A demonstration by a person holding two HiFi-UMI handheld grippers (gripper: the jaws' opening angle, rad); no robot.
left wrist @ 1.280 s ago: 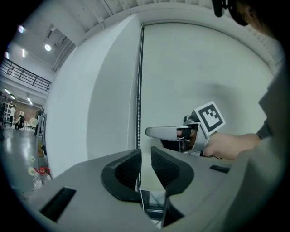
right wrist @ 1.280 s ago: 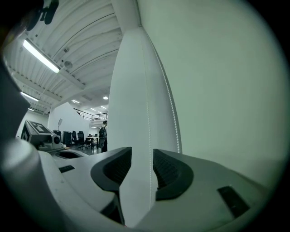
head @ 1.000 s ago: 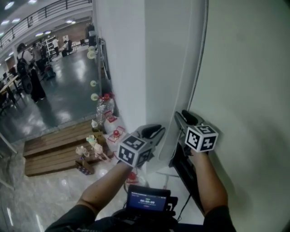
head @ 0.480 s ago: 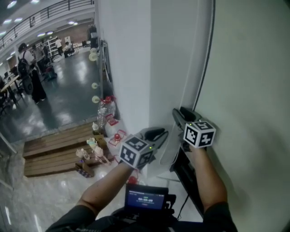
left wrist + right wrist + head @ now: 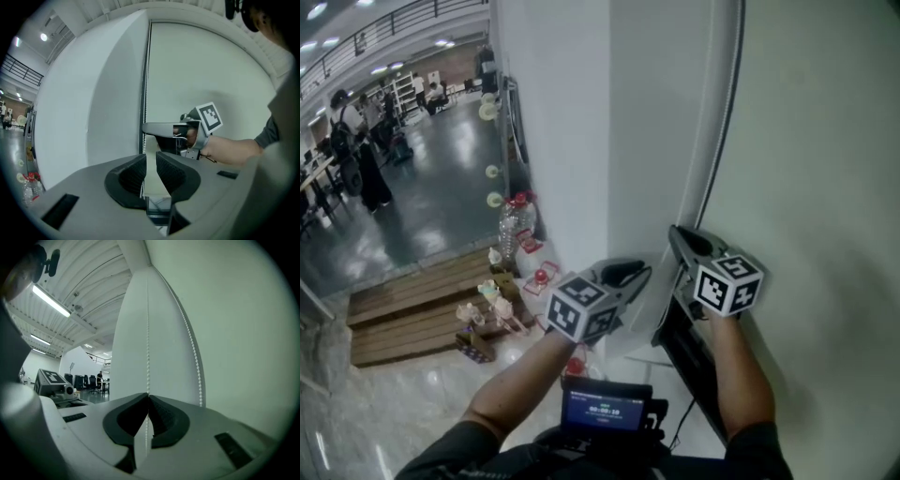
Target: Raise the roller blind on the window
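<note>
The roller blind [image 5: 825, 141] covers the window on our right, next to a white pillar [image 5: 553, 122]. Our right gripper [image 5: 148, 397] has just closed its jaws on the bead chain [image 5: 148, 333] beside the blind. Our left gripper [image 5: 151, 157], close by, shows a narrow gap and grips nothing.

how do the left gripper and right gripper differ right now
Jaws: the left gripper has its jaws apart with nothing pinched, while the right gripper has just closed its jaws on the bead chain.
Position: in the head view the right gripper sits higher and nearer the blind, and the left gripper sits lower and further left.
Shared: both point toward the chain beside the blind.
</note>
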